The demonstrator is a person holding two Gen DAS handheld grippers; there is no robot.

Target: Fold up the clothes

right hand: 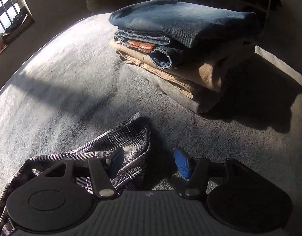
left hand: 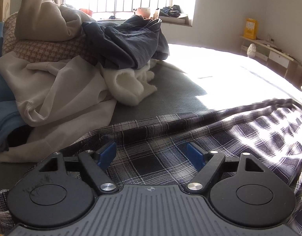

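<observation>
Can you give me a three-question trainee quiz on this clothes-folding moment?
1. True or false: the left gripper stands open over the dark plaid checked shirt.
2. Which garment tops the folded stack: A blue denim jeans, B white fleece, C plaid shirt?
3. Fill in: below the jeans lies a folded ____-coloured pair of trousers.

Key: 1 true; 2 A; 3 tan.

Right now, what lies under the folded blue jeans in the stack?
Under the folded blue jeans lie beige trousers, then a grey garment on the bed. How many pieces the stack holds cannot be seen.
</observation>
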